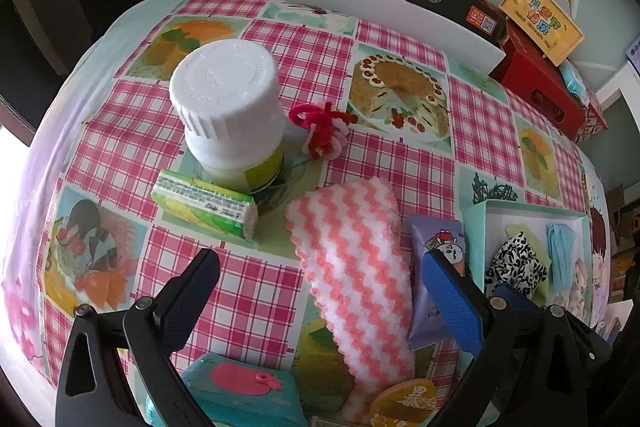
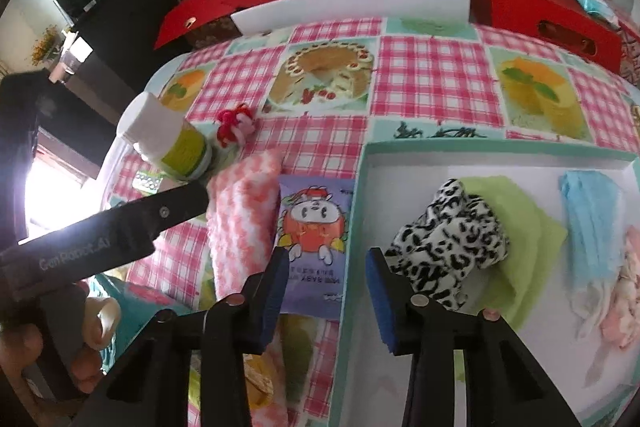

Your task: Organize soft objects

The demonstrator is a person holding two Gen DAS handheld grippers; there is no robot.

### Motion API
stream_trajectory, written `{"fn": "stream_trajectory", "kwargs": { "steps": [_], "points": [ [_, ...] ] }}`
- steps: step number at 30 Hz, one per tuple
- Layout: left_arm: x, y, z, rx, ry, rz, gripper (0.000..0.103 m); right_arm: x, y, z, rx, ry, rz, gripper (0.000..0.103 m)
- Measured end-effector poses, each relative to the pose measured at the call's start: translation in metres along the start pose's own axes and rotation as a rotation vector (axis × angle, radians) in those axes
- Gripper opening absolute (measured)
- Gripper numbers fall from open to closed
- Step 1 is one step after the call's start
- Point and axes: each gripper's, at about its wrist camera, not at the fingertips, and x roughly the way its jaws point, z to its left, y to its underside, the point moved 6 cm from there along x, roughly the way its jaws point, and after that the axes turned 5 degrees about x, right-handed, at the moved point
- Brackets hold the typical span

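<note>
Hovering with jaws spread wide and empty, the left gripper (image 1: 320, 291) frames the pink-and-white wavy cloth (image 1: 352, 267), which lies on the table between its fingers, untouched. The right gripper (image 2: 328, 267), partly open and holding nothing, straddles the near-left wall of the teal tray (image 2: 360, 207). Just beyond its right finger the leopard-print cloth (image 2: 448, 247), green cloth (image 2: 532, 227) and blue mask (image 2: 592, 219) already sit in the tray, so sorting looks partly done; the wavy cloth and perhaps the red-and-white yarn knot (image 1: 324, 131) farther out remain. The purple snack packet (image 2: 316, 223) lies between cloth and tray; the white-capped bottle (image 1: 228, 107) and green box (image 1: 208, 207) crowd the far side.
</note>
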Motion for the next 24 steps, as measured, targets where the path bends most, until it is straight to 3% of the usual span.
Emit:
{"fn": "stream_trajectory", "kwargs": {
  "steps": [6,11,19,24],
  "points": [
    [0.010,0.001,-0.017,0.046,0.011,0.021,0.099,0.002,0.000,0.002,-0.008,0.002,0.002,0.042],
    [0.024,0.005,-0.033,0.092,0.012,0.067,0.082,-0.003,-0.004,-0.006,0.019,0.001,-0.011,0.042],
    [0.045,0.012,-0.029,0.086,-0.013,0.132,0.066,0.002,0.000,-0.007,0.001,0.028,0.012,0.042],
    [0.047,0.013,-0.033,0.122,-0.019,0.133,0.045,0.000,-0.001,-0.010,0.011,0.029,0.004,0.043]
  ]
}}
